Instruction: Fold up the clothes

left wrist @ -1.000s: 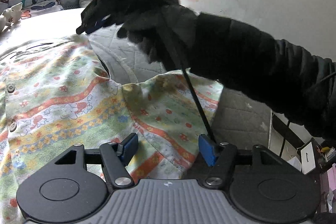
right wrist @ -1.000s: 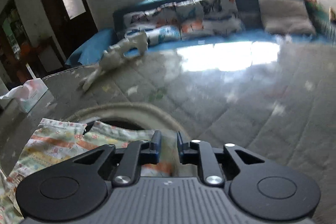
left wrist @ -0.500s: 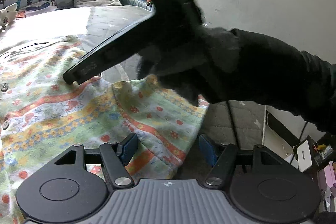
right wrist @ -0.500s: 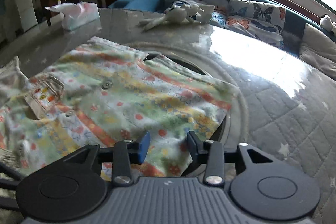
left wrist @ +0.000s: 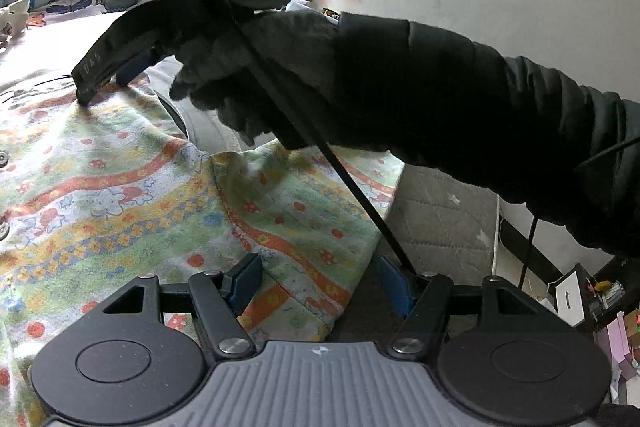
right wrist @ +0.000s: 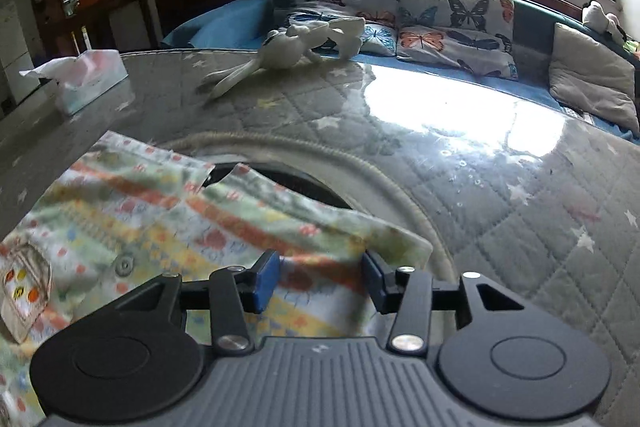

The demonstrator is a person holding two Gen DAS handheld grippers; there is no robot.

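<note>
With the patterned shirt spread flat on the quilted table, both the left gripper and right gripper hover spread wide over its sleeve and shoulder — I'd lower each onto one seam edge, then pinch.

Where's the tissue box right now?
In the right wrist view, the tissue box sits far left on the quilted table, beyond the floral shirt.
</note>
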